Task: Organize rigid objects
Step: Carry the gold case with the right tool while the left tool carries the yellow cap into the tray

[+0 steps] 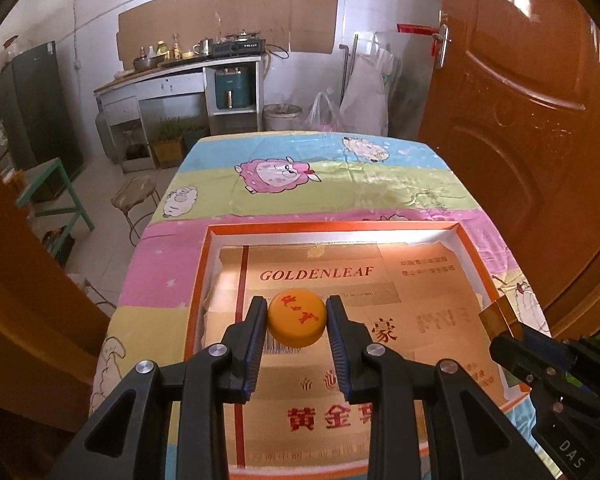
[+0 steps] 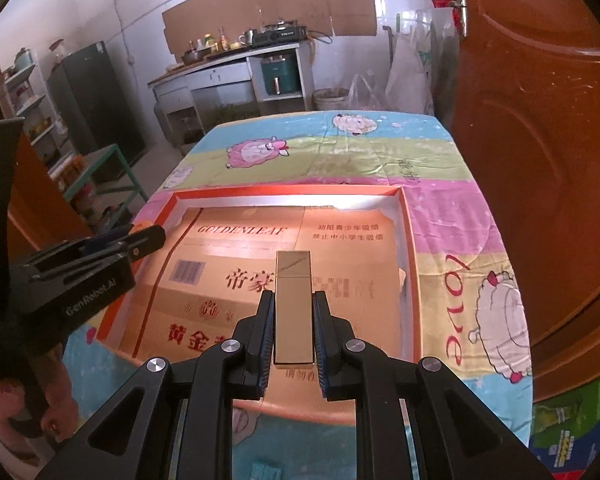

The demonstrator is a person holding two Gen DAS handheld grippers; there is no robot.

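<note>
My left gripper is shut on an orange bottle cap with red marks and holds it over the orange-rimmed tray. The tray is lined with flattened GOLDENLEAF cardboard. My right gripper is shut on a gold rectangular box and holds it upright over the same tray. The right gripper shows at the right edge of the left wrist view, with the gold box in it. The left gripper shows at the left of the right wrist view.
The tray lies on a table under a striped cartoon-sheep cloth. A brown door stands close on the right. A stool and a green frame stand on the floor to the left. A kitchen counter is at the back.
</note>
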